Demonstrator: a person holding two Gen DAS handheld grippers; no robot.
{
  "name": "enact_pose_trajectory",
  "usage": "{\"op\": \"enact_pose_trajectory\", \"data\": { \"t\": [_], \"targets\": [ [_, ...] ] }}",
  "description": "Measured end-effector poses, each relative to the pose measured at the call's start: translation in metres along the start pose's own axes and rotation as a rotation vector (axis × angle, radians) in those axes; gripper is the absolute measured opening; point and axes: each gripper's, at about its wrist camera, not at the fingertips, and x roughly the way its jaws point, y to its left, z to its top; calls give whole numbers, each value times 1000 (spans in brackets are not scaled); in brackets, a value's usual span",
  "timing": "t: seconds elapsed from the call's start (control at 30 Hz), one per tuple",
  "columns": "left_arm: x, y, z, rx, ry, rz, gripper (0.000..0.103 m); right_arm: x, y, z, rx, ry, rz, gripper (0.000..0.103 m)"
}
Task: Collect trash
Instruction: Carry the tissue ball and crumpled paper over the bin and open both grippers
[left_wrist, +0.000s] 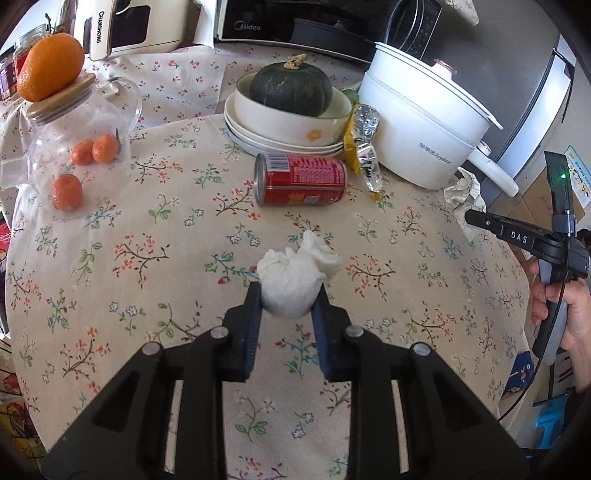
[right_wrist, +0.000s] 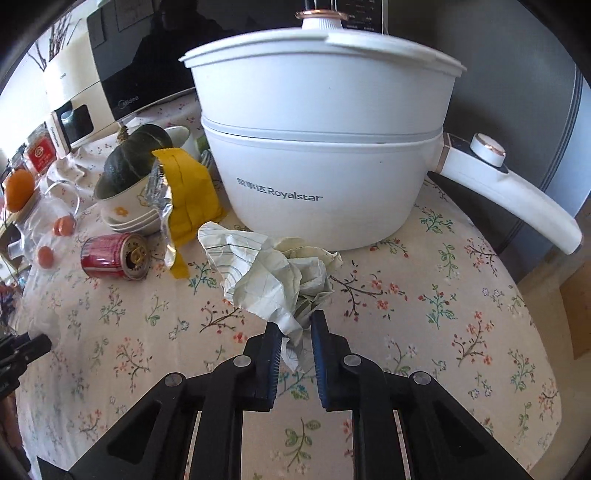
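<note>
My left gripper is shut on a white crumpled tissue ball over the floral tablecloth. My right gripper has its jaws around the near corner of a crumpled pale green lined paper that lies in front of the white pot; the jaws look nearly closed on it. The paper also shows in the left wrist view, with the right gripper beside it. A red can lies on its side, also in the right wrist view. A yellow foil snack wrapper leans by the bowls.
A white Royalstar electric pot with a long handle stands at the back right. Stacked bowls hold a dark green squash. A glass jug with an orange on its lid, small oranges, a microwave. The table edge curves at right.
</note>
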Motion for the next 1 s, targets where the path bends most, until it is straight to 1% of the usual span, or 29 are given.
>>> {"op": "enact_pose_trajectory", "data": {
  "t": [0.17, 0.23, 0.37, 0.53, 0.73, 0.87, 1.0],
  "targets": [
    [-28, -19, -14, 14, -17, -13, 28, -42, 9, -20, -39, 6, -11, 17],
    [-40, -26, -19, 16, -21, -23, 28, -55, 10, -34, -49, 13, -17, 17],
    [-58, -42, -36, 36, -23, -33, 28, -75, 17, -49, -55, 35, -24, 17],
    [-71, -55, -56, 61, -8, -41, 28, -105, 21, -72, -60, 50, -26, 17],
    [-81, -63, -77, 68, 6, -54, 28, -130, 19, -100, -51, 77, -33, 17],
    [-85, -71, -87, 72, 14, -70, 28, -144, 14, -119, -26, 88, -35, 17],
    [-88, -85, -93, 100, 13, -98, 28, -158, 6, -135, -5, 97, -30, 17]
  ]
}}
